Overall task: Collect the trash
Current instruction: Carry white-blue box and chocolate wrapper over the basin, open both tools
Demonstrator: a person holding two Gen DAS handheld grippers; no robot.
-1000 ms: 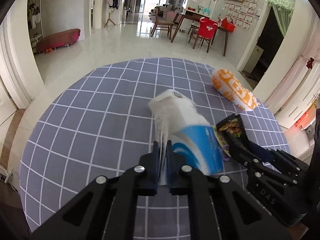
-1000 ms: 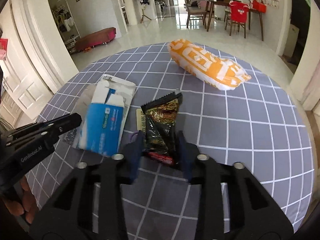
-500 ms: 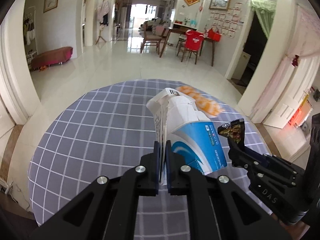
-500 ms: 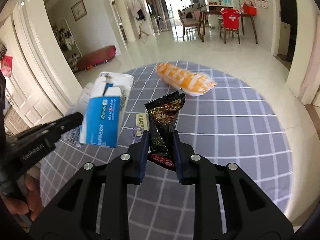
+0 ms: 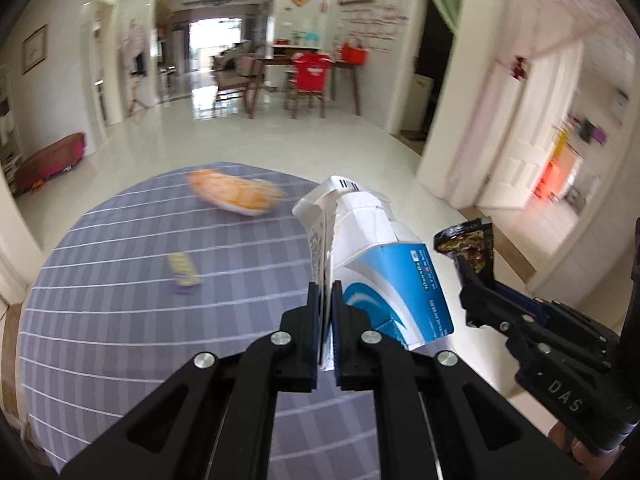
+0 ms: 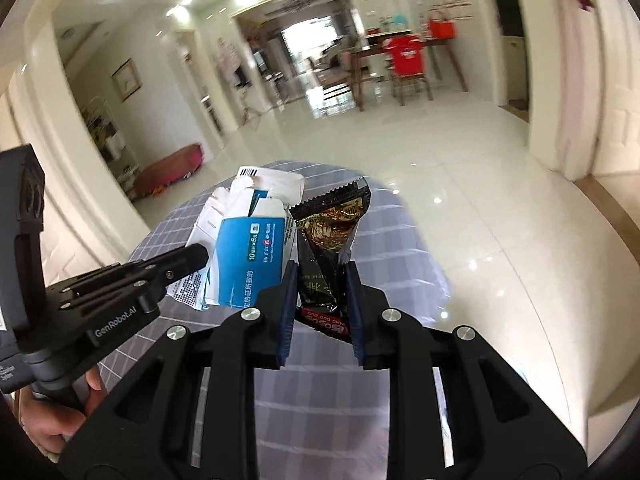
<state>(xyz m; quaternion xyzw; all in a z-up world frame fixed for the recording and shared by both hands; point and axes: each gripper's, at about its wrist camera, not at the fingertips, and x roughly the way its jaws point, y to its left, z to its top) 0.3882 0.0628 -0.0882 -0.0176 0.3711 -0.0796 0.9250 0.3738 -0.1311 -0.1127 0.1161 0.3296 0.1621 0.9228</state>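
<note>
My left gripper (image 5: 326, 304) is shut on a flattened blue-and-white medicine box (image 5: 384, 272) and holds it up above the round grey checked table (image 5: 120, 320). The box also shows in the right wrist view (image 6: 252, 252). My right gripper (image 6: 320, 292) is shut on a black snack wrapper (image 6: 330, 236), lifted near the table's right edge; the wrapper also shows in the left wrist view (image 5: 468, 244). An orange snack bag (image 5: 236, 194) and a small yellow-and-purple wrapper (image 5: 184, 272) lie on the table.
The white tiled floor (image 6: 460, 184) lies beyond the table edge. A dining table with chairs, one draped in red (image 5: 310, 74), stands far back. A red bench (image 5: 52, 158) sits by the left wall. A white door (image 5: 524, 132) is at the right.
Both grippers have lifted their trash off the table and swung right, toward the table's edge. The orange bag and small wrapper stay on the table.
</note>
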